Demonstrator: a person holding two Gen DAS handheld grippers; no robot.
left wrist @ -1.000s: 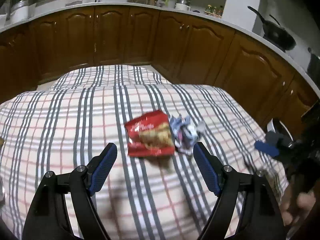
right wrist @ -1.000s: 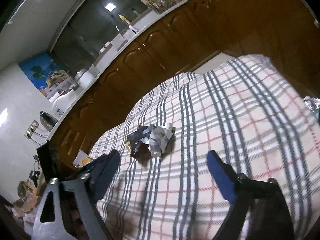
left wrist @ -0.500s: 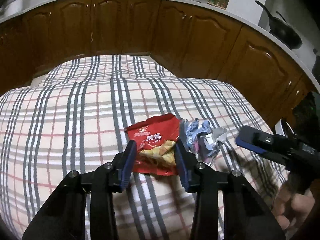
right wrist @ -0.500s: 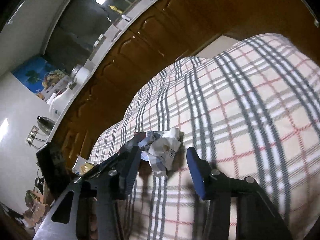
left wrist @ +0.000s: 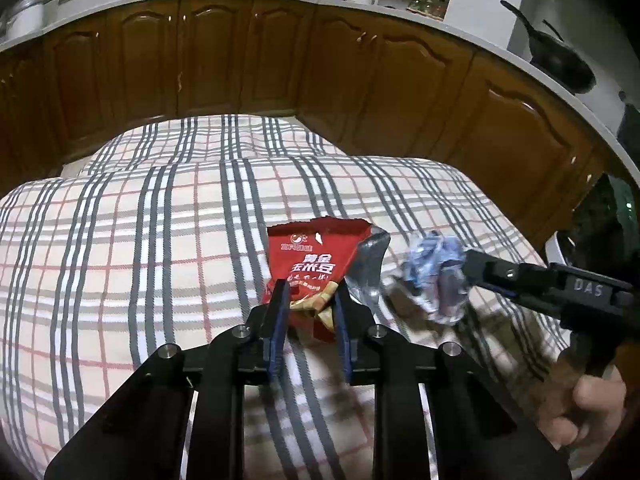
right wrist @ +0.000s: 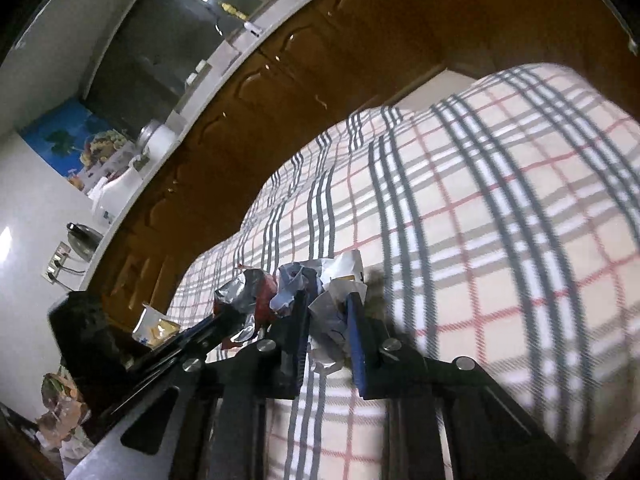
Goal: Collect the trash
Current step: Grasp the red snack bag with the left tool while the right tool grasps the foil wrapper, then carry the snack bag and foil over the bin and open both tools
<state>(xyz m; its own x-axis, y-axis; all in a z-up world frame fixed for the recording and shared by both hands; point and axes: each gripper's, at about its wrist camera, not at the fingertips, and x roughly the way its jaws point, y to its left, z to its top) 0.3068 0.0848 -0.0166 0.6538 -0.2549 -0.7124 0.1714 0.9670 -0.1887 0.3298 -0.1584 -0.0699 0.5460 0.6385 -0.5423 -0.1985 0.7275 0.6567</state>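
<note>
Both my tongs are down on the checked tablecloth (left wrist: 132, 248) at once here; my left gripper (left wrist: 309, 304) has its jaws closing, and the blue pads are already pressing the near end of the red snack bag (left wrist: 316, 256), which sits between them; the bag's torn top sticks out past the fingertips, with a silvery flap folded out on the side toward the paper wad. That crumpled wrapper (left wrist: 434, 276), white and bluish, sits just beside the snack bag; my right gripper (right wrist: 328, 320) is closing on it too, and from the right wrist view the wad (right wrist: 332, 304) is squeezed between the two blue pads, bulging out above and below them. In that same view the snack bag (right wrist: 252, 296) shows just beside the wad, crinkled silver and red, with the left tongs' fingers on it. My hand (left wrist: 588, 412) holding the right handle peeks in at the edge of the left view. Beyond the snack bag runs a row of brown cabinet doors (left wrist: 280, 60) under a pale counter; a black pan (left wrist: 560, 66) sits up on that counter.
</note>
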